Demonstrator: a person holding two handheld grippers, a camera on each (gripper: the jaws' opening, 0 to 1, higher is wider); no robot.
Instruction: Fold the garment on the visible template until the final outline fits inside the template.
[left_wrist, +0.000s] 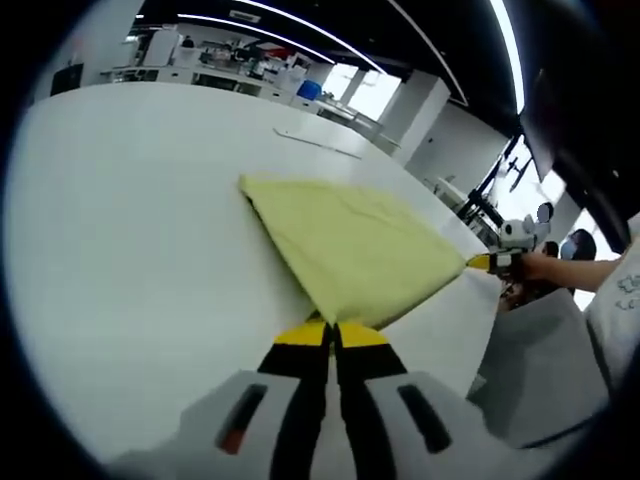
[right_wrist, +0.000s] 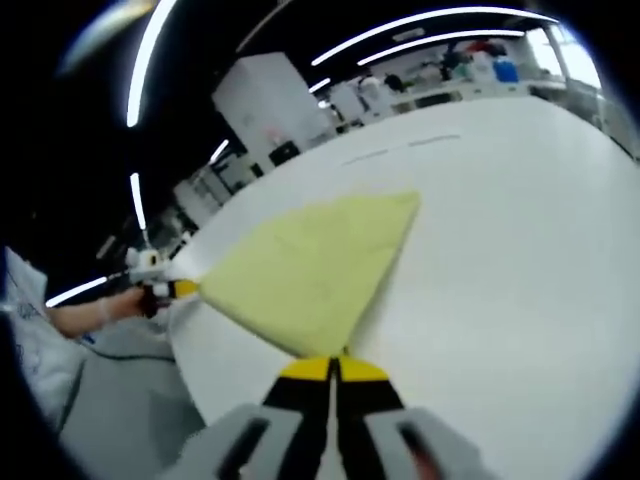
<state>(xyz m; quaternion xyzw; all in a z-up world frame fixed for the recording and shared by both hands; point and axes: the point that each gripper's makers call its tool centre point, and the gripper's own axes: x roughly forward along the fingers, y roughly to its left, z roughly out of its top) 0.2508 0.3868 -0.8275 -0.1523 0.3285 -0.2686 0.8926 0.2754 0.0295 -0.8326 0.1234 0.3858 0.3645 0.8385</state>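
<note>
Left tongs (left_wrist: 331, 330), clamped on near corner of yellow garment (left_wrist: 350, 240); right tongs (right_wrist: 333, 362), likewise clamped on neighbouring corner. Cloth stretched taut toward 12 o'clock over white surface (left_wrist: 130, 250), presumably for a clean fold.

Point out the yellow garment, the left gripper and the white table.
yellow garment (left_wrist: 350, 245), left gripper view, middle of the cloth.
left gripper (left_wrist: 333, 325), left gripper view, between its yellow fingertips.
white table (left_wrist: 130, 230), left gripper view, bare top.

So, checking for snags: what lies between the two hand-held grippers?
Only the yellow garment, stretched over the white table from the left hand-held gripper to the right hand-held gripper, in the left gripper view.
</note>
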